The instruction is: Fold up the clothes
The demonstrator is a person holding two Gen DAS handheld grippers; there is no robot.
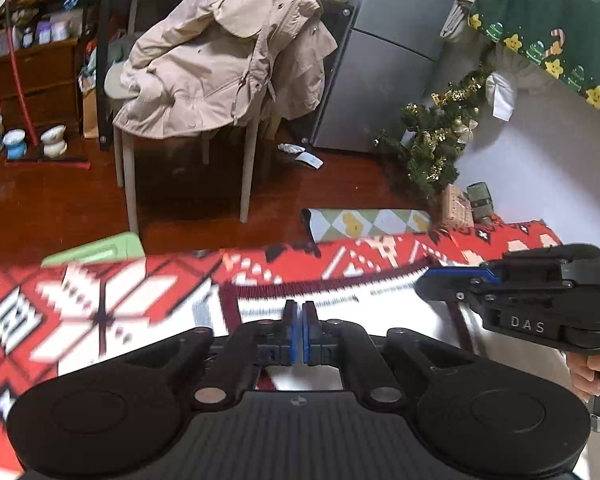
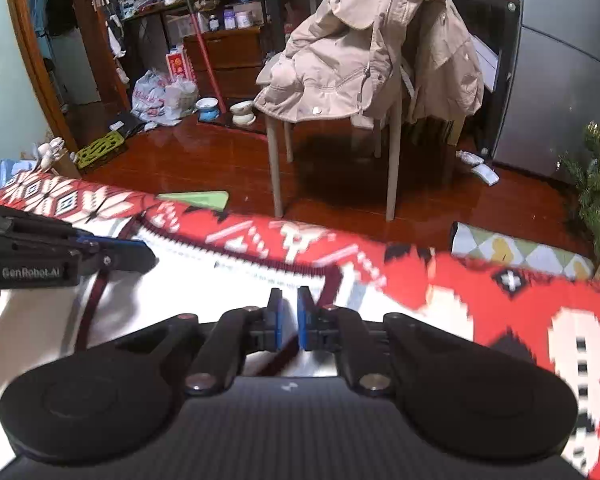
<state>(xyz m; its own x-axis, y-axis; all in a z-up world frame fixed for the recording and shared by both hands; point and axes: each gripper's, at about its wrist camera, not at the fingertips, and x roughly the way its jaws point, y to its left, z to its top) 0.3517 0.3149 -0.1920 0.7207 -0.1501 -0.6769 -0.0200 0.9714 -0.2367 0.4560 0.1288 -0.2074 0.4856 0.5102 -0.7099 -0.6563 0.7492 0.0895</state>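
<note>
A white garment point(image 1: 340, 306) point(image 2: 228, 280) with dark maroon trim lies spread on a red patterned blanket point(image 1: 100, 300) point(image 2: 500, 304). My left gripper point(image 1: 299, 312) is shut at the garment's near edge, only a thin sliver of white between its blue pads. From the right wrist view, the left gripper point(image 2: 140, 256) sits low over the cloth, with a maroon seam running down from under it. My right gripper point(image 2: 288, 300) is shut with white fabric filling the narrow gap between its pads. Seen side-on, the right gripper point(image 1: 422, 280) hovers over the garment's right part, a hand point(image 1: 584, 372) on its handle.
Beyond the blanket's far edge is dark wood floor. A chair draped with a beige coat point(image 1: 228, 60) point(image 2: 372, 52) stands there. A rolled checked mat point(image 1: 364, 222) point(image 2: 520, 248) and a small Christmas tree point(image 1: 432, 148) lie to the right, a green flat item point(image 1: 100, 248) to the left.
</note>
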